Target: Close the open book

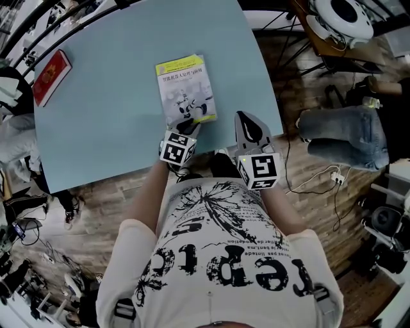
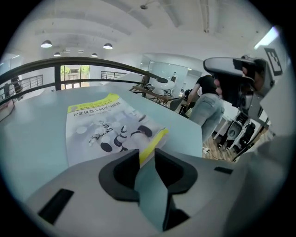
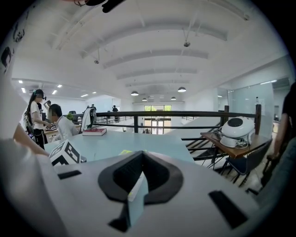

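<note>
A book [image 1: 184,88] lies closed on the pale blue table [image 1: 109,96], cover up, with a yellow strip and a robot picture on it. My left gripper [image 1: 191,128] is at the book's near edge, open, with a narrow gap between its tips and nothing held. In the left gripper view the book [image 2: 106,125] lies just beyond the left gripper [image 2: 147,155], its yellow spine showing through the gap. My right gripper [image 1: 245,117] hovers to the right of the book near the table's front edge, shut and empty. In its own view the right gripper [image 3: 142,155] has its tips touching.
A red book [image 1: 51,75] lies at the table's far left. Past the right edge there is a wooden floor with cables [image 1: 320,176], a person in jeans [image 1: 343,134], and a white round device [image 1: 339,16] on a side table. A railing runs behind the table.
</note>
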Available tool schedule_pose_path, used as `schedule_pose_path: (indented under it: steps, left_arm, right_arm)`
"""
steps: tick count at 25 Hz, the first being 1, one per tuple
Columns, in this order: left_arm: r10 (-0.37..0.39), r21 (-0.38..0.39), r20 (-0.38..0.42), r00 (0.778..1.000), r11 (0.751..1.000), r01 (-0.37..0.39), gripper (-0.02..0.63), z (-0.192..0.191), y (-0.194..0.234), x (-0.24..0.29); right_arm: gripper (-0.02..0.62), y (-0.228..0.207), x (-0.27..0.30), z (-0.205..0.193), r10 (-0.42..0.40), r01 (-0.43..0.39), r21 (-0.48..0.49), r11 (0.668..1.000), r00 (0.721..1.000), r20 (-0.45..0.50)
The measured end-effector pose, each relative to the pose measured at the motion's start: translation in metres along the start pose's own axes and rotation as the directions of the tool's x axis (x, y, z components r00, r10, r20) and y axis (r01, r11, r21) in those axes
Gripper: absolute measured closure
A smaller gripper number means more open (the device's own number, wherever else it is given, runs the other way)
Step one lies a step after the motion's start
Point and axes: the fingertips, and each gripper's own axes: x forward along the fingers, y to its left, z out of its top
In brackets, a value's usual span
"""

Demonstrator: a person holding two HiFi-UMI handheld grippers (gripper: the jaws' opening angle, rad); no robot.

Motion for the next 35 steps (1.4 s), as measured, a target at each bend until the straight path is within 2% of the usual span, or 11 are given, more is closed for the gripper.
schedule_pose_path:
  steps: [3,6,10,13,17,23,30,35]
  left_arm:
    - [-0.043,-0.019,0.001,0.999,0.999,0.043,0.461,0.001,-0.005,0.001]
    - [-0.043,-0.036,0.026,0.999,0.998,0.044,0.442,0.007,-0.006,-0.004]
    - [-0.023,-0.068,0.144,0.989,0.997,0.033,0.444,0.032,0.001,-0.031]
    - [0.025,-0.072,0.247,0.969,0.997,-0.007,0.497,0.057,0.009,-0.061]
    - [0.101,-0.046,0.374,0.922,0.995,-0.09,0.561,0.089,0.022,-0.106]
    - [0.164,-0.018,0.502,0.849,0.984,-0.18,0.578,0.116,0.028,-0.174]
    - [0.249,-0.017,0.618,0.746,0.952,-0.304,0.581,0.129,0.032,-0.252]
    - [0.284,-0.045,0.646,0.708,0.941,-0.336,0.583,0.126,0.036,-0.279]
  right_arm:
    - [0.584,0.003,0.003,-0.001,0.006,-0.006,-0.002,1.0,1.0,-0.002]
    - [0.584,0.008,0.004,0.003,0.014,-0.014,-0.005,1.0,1.0,0.004]
    - [0.584,0.014,0.005,0.01,0.02,-0.02,-0.015,1.0,1.0,0.018]
    - [0.584,0.021,0.005,0.015,0.034,-0.033,-0.033,0.999,0.999,0.019]
    - [0.584,0.034,0.006,0.025,0.071,-0.069,-0.046,0.997,0.997,0.042]
    - [0.584,0.051,0.003,0.044,0.103,-0.096,-0.076,0.993,0.99,0.096]
    - [0.584,0.072,0.0,0.063,0.145,-0.129,-0.107,0.986,0.977,0.159]
    - [0.585,0.083,0.001,0.068,0.174,-0.152,-0.131,0.98,0.969,0.173]
